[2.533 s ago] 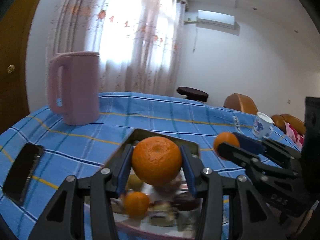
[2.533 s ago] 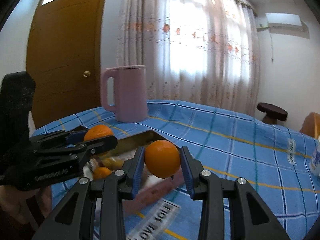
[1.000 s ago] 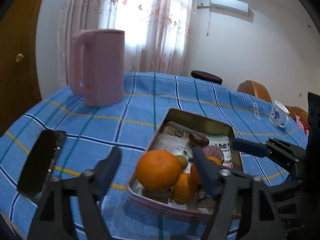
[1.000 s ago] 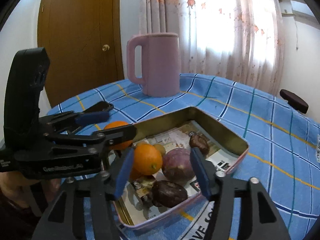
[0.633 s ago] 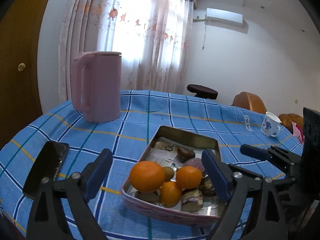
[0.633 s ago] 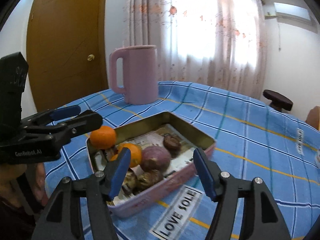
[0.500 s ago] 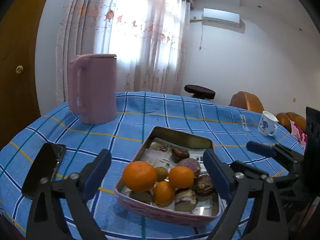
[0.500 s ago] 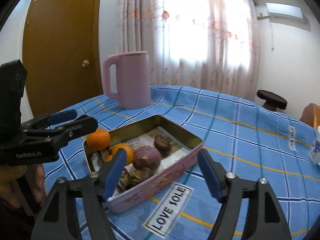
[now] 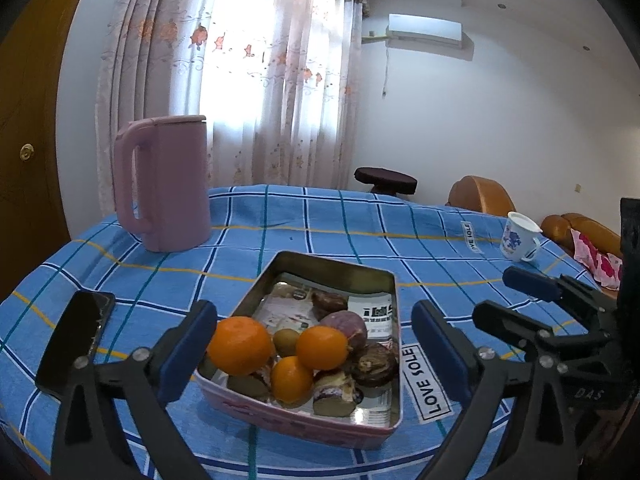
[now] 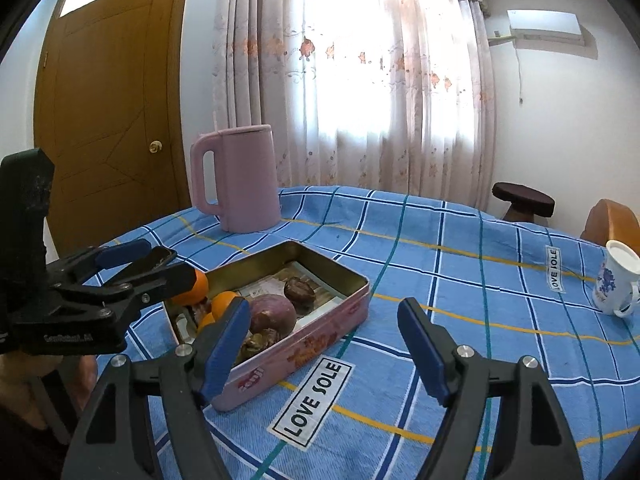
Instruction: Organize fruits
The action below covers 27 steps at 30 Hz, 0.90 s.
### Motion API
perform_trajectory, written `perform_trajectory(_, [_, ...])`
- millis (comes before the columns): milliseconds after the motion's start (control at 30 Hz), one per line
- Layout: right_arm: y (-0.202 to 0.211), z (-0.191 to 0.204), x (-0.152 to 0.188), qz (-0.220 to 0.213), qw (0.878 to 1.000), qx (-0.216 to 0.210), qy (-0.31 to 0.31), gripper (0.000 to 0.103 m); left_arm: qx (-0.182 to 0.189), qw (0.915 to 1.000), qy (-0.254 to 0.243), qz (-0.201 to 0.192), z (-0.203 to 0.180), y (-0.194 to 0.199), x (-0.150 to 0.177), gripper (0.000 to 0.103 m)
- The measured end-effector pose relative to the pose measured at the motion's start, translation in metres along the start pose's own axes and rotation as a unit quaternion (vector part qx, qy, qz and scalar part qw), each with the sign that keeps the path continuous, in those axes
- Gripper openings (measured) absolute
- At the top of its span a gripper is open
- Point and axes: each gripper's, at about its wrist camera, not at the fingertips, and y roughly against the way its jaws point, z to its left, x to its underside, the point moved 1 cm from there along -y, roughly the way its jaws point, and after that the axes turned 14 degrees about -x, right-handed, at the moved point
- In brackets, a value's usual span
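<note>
Counter (image 9: 344,216): a round top under a blue plaid cloth printed "LOVE SOLE", carrying everything here.
Kettle (image 9: 164,182): a pink lidded jug with a handle, upright near the counter's far left edge, well apart from the fruit.
Tin (image 9: 362,276): a pink rectangular tin near the counter's front edge, lined with printed paper; it holds all the fruit in view.
Phone (image 9: 76,342): a dark handset lying flat by the left front edge.
Cup (image 9: 518,236): a white cup with blue flowers at the right edge.
Large orange (image 9: 239,345): at the tin's near left corner, the biggest fruit.
Two smaller oranges (image 9: 322,347): just beside it, one partly lower at the front.
Other fruit: a purple round fruit (image 10: 273,314), a small green one and several dark brown ones (kinds too small to tell) fill the near half.
Left gripper (image 9: 314,338): jaws spread wide and empty, held short of the tin's near end.
Right gripper (image 10: 322,340): jaws likewise spread and empty, off the tin's right side.
Step in hand: judged as clearing away from a filled tin, with no loose fruit seen on the cloth.
Doing it well: lift both grippers straight up and away, keeping the jaws clear of the tin's rim so the piled oranges do not roll.
</note>
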Motion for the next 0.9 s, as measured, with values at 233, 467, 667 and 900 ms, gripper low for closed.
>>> perform_trajectory(233, [0.014, -0.003, -0.001, -0.013, 1.0, 0.012, -0.002, 0.078, 0.006, 0.9999, -0.007, -0.002, -0.011, 0.005, -0.001, 0.1])
perform_trajectory(467, [0.02, -0.004, -0.003, -0.022, 1.0, 0.015, -0.002, 0.078, 0.006, 0.9999, -0.012, -0.004, -0.016, 0.006, -0.002, 0.1])
perform_trajectory(667, [0.021, -0.003, -0.002, -0.023, 1.0, 0.016, -0.001, 0.078, 0.006, 0.9999, -0.012, -0.003, -0.017, 0.007, -0.002, 0.1])
perform_trajectory(900, [0.023, -0.004, -0.001, -0.027, 0.999, 0.016, -0.004, 0.078, 0.005, 0.9998, -0.018, -0.002, -0.019, 0.007, -0.002, 0.1])
